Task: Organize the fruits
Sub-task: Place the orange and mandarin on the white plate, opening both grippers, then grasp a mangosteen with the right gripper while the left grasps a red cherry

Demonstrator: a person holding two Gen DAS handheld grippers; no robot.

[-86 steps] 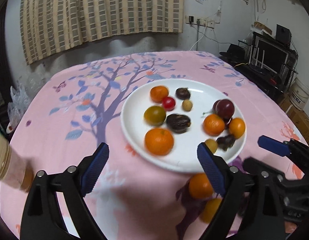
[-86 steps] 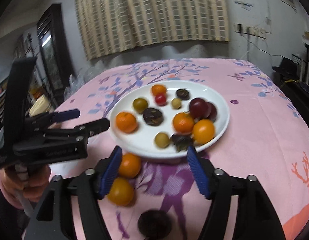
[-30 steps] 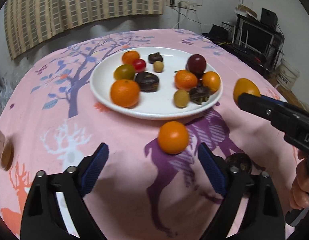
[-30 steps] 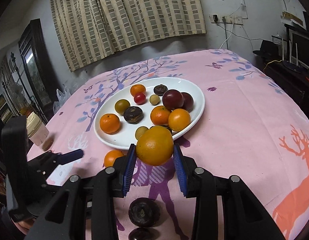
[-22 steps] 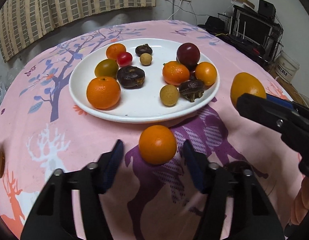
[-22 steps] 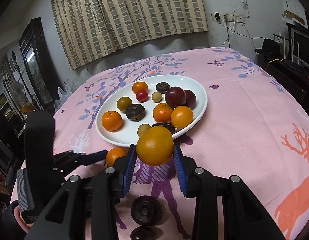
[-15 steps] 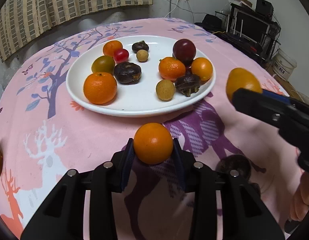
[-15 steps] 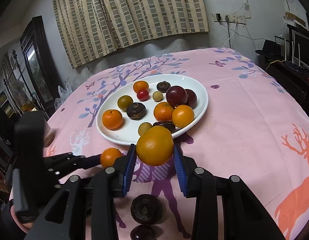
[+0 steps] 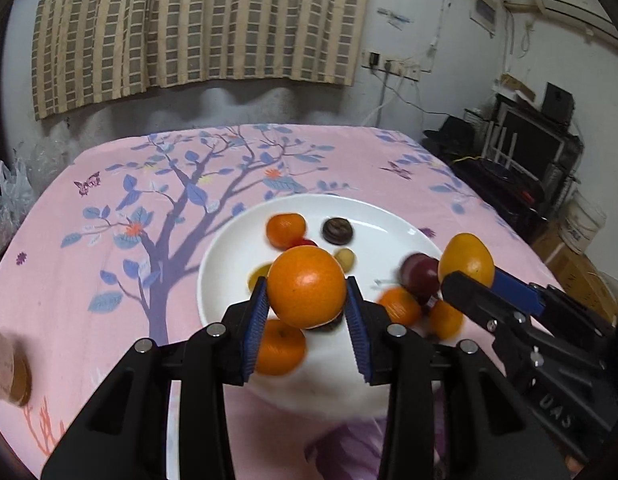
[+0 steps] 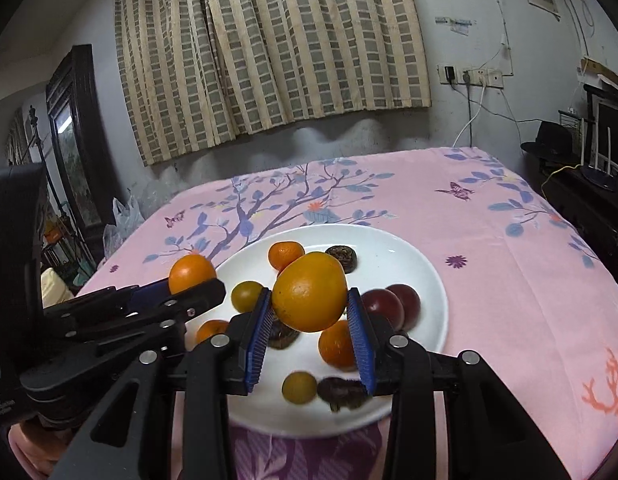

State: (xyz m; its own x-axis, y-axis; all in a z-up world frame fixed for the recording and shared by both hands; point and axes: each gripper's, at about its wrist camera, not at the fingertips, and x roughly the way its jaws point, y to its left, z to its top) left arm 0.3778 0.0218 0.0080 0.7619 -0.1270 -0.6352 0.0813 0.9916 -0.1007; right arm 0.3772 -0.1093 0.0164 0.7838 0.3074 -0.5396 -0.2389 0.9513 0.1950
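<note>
Illumination is dim indoor light of warm, slightly yellow cast; its source lies outside both views. Fisheye distortion is strong in both: the wall and curtain bow outward, and black vignetting fills the corners. In the left wrist view the fruit on the plate is smeared by motion blur, while the orange between the fingers stays sharp and carries a small pale highlight. In the right wrist view the yellow-orange fruit is likewise sharp; the small fruit at the plate's near edge is blurred. The fingers read as near-black silhouettes with little detail. Shadows on the counter are soft and diffuse.
</note>
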